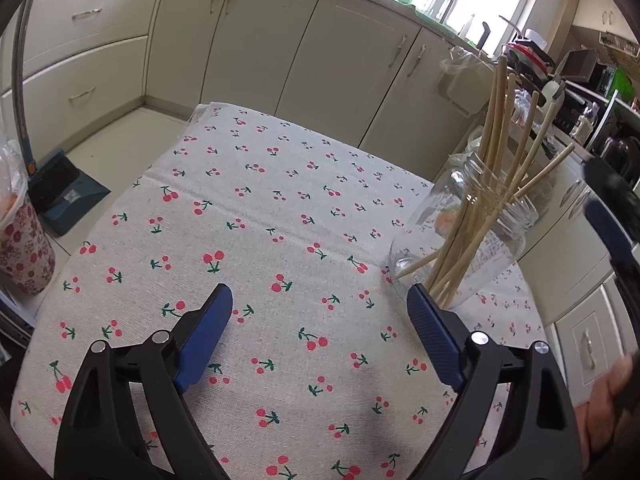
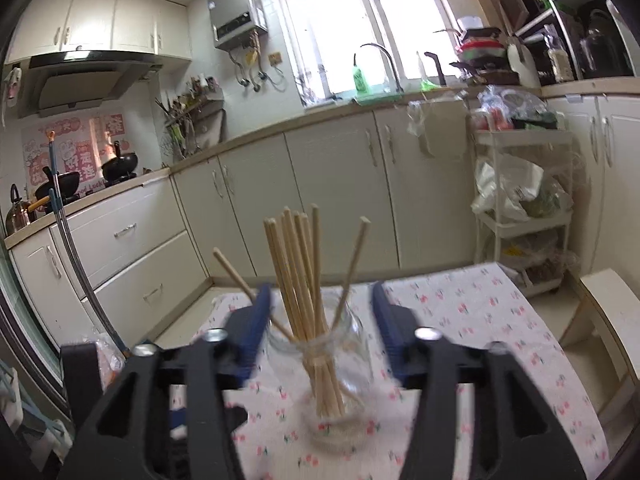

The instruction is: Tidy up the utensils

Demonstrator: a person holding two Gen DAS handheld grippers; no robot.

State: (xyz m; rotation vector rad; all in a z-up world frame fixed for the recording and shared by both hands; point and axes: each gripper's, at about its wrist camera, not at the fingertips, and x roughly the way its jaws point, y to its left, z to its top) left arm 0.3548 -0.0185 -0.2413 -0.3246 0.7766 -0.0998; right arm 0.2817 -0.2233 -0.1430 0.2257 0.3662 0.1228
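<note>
A clear glass jar (image 1: 460, 240) stands upright near the right edge of a table under a cherry-print cloth (image 1: 260, 200). Several pale wooden chopsticks (image 1: 500, 160) fan out of its mouth. My left gripper (image 1: 320, 292) is open low over the bare cloth, left of the jar, with nothing between its fingers. In the right wrist view the jar (image 2: 332, 360) and chopsticks (image 2: 300, 272) appear between the blue fingers of my right gripper (image 2: 320, 292). That gripper is open, and its pads stand apart from the sticks. One of its blue fingers (image 1: 608, 216) shows at the left wrist view's right edge.
A floral bin (image 1: 24, 248) and a blue dustpan (image 1: 68, 192) stand on the floor left of the table. Cream cabinets (image 2: 340, 184) run behind it. A white trolley (image 2: 520, 208) and a pale stool (image 2: 608, 312) stand to the right. A hand (image 1: 608, 400) shows at the lower right.
</note>
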